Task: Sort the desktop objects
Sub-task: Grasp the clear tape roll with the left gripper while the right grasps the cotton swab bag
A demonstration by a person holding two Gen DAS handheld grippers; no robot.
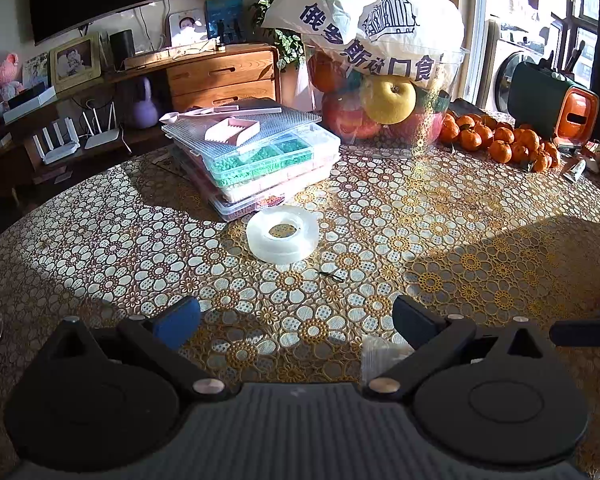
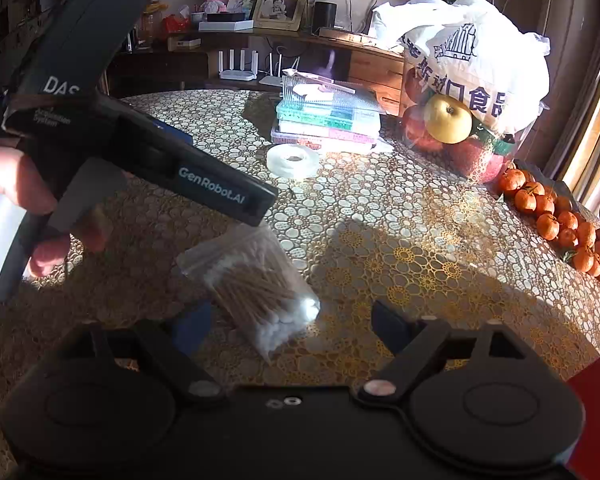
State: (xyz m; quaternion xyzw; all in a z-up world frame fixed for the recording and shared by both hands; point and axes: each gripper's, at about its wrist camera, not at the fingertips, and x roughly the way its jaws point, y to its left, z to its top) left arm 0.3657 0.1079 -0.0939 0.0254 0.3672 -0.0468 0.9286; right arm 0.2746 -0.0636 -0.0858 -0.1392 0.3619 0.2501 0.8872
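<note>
A clear roll of tape (image 1: 283, 233) lies flat on the flower-patterned tablecloth (image 1: 440, 248), ahead of my open, empty left gripper (image 1: 296, 322). It also shows in the right wrist view (image 2: 293, 160). A clear zip bag of cotton swabs (image 2: 256, 284) lies on the cloth just ahead of my open right gripper (image 2: 292, 330), nearer its left finger (image 2: 192, 330). A corner of the bag shows beside the left gripper's right finger (image 1: 380, 354). The left gripper's body (image 2: 148, 148) hangs above the bag.
A stack of clear bead boxes (image 1: 256, 156) stands behind the tape. A clear bowl of fruit under a white plastic bag (image 1: 380, 92) stands at the back. Loose tangerines (image 1: 504, 140) lie right of it, before a green and orange holder (image 1: 552, 108).
</note>
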